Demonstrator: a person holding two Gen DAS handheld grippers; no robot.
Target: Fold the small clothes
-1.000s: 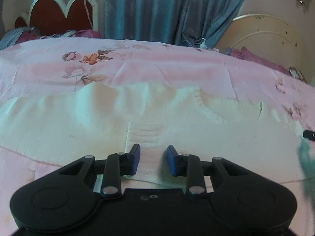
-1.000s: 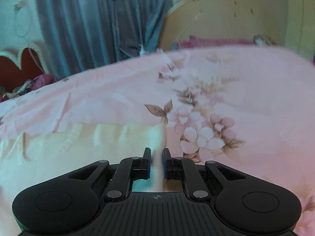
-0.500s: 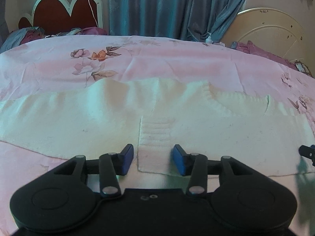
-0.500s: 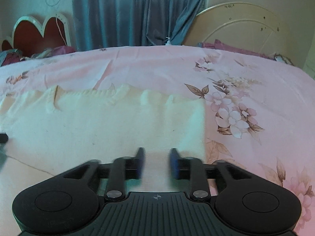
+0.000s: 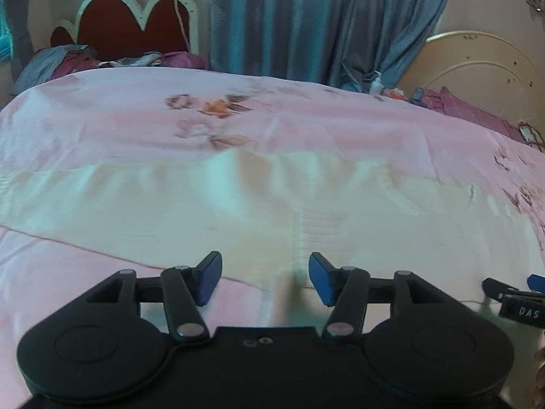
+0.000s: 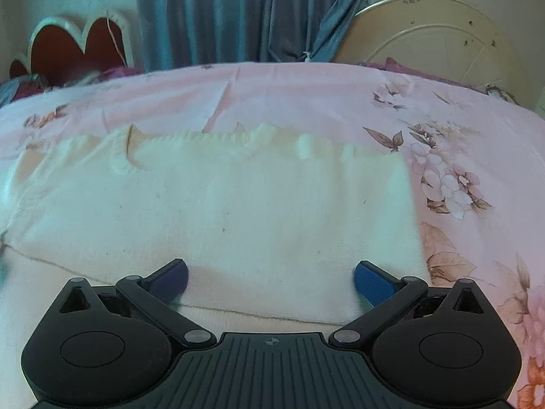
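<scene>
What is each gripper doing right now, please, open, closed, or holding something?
Left gripper: open, holding nothing, over the near edge of the cream garment.
Right gripper: wide open, holding nothing, above the same garment.

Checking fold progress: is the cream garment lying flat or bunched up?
Lying flat, spread wide across the pink bedsheet: the cream garment shows straight side and near edges, only small ripples along its far edge. Both tongs are open, off it.
</scene>
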